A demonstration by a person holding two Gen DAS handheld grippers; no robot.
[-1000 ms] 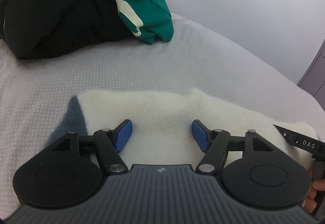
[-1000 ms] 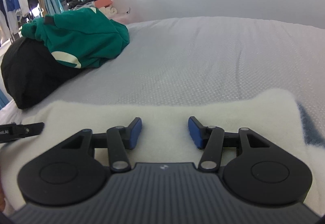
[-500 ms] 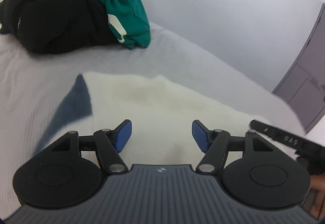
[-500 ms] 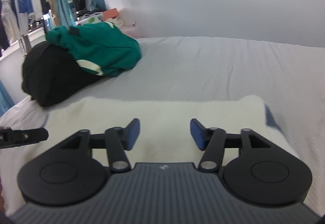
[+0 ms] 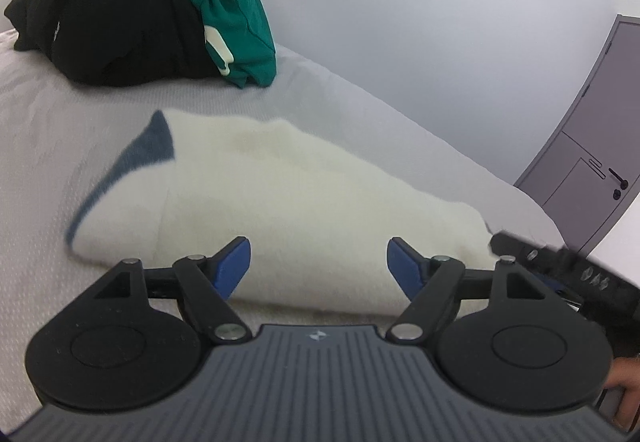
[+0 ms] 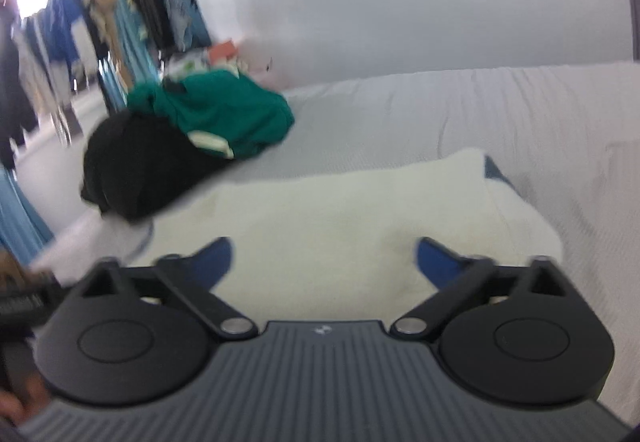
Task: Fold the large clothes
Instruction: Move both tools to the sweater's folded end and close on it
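Left gripper (image 5: 318,262): jaws opening, nothing between.
Right gripper (image 6: 324,262): jaws opening, empty.
Cream garment (image 5: 288,197): folded mid-bed (image 5: 48,129); retreat clear without snagging.

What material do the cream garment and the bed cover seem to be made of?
The cream garment looks like thick fleece or brushed wool: matte, with a fuzzy surface, soft blurred edges and a darker blue-grey panel at one end. The exact fibre cannot be told. The bed cover looks like a woven or quilted cotton-type fabric: light grey, matte, with a fine dotted texture.
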